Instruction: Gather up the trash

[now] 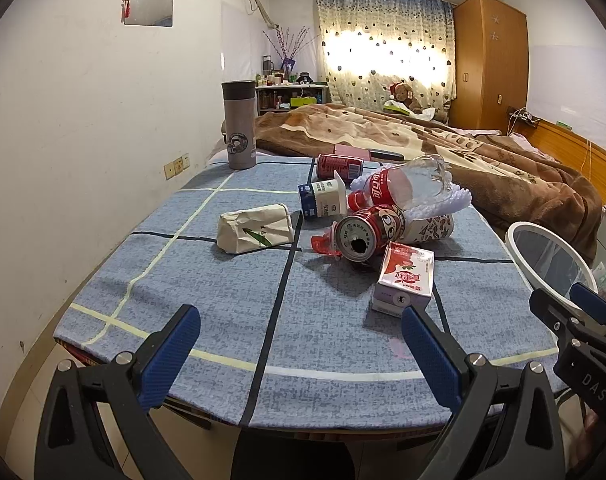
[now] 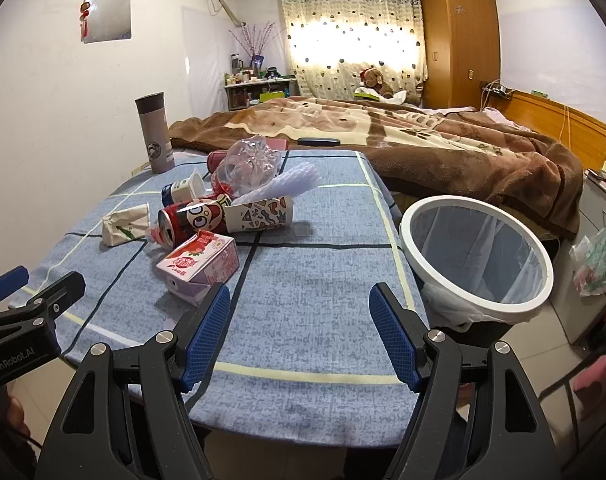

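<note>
Trash lies in a heap on the blue checked tablecloth [image 1: 223, 320]: a pink milk carton [image 1: 405, 280], a red cartoon can [image 1: 369, 230], a clear bottle with a red label [image 1: 399, 184], a patterned paper cup [image 1: 431, 228], a white yogurt cup [image 1: 323, 198], a second red can [image 1: 339, 166] and a crumpled tissue pack [image 1: 257, 230]. My left gripper [image 1: 300, 314] hangs open over the table's near edge, just short of the carton. My right gripper [image 2: 299, 292] is open too, empty, right of the carton [image 2: 201, 264]. A white-rimmed bin [image 2: 479, 308] stands beside the table's right edge.
A grey thermos [image 1: 239, 124] stands upright at the table's far left corner. A bed with a brown blanket [image 1: 463, 148] runs behind the table and bin. A plastic bag [image 2: 595, 260] hangs at the far right. White foam netting [image 2: 295, 180] lies in the heap.
</note>
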`<state>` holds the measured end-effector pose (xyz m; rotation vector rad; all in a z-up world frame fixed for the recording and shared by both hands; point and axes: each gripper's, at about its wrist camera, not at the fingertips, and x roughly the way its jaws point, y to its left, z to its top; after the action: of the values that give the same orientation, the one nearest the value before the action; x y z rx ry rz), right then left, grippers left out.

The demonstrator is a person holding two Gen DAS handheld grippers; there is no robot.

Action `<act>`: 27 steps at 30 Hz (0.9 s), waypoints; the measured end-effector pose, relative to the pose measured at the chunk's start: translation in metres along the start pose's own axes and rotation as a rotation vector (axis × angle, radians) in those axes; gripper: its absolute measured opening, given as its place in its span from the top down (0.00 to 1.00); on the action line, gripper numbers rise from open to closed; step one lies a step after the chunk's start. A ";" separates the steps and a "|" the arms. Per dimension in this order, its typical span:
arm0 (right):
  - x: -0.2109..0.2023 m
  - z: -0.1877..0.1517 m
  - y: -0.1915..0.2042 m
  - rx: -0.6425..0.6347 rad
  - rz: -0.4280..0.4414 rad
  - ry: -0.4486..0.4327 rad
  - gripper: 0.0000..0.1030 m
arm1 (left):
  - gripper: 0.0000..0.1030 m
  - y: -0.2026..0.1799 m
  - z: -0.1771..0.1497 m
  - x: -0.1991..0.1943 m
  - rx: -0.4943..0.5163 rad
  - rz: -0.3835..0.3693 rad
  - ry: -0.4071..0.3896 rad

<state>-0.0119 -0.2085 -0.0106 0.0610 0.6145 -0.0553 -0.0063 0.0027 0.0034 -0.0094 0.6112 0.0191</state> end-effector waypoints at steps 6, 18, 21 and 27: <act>-0.001 -0.001 0.001 -0.002 -0.003 -0.001 0.28 | 0.01 -0.001 0.000 0.004 0.002 -0.002 0.003; -0.002 0.000 0.001 -0.001 -0.002 -0.002 0.28 | 0.01 0.001 0.003 0.005 0.002 0.002 0.003; -0.002 0.000 0.001 -0.001 -0.002 -0.003 0.28 | 0.01 0.001 0.003 0.005 0.000 -0.001 0.004; -0.002 -0.001 0.001 -0.001 0.000 -0.004 0.28 | 0.01 0.003 0.003 0.004 -0.001 0.004 0.002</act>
<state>-0.0136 -0.2077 -0.0104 0.0598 0.6104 -0.0554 -0.0013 0.0056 0.0033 -0.0087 0.6128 0.0233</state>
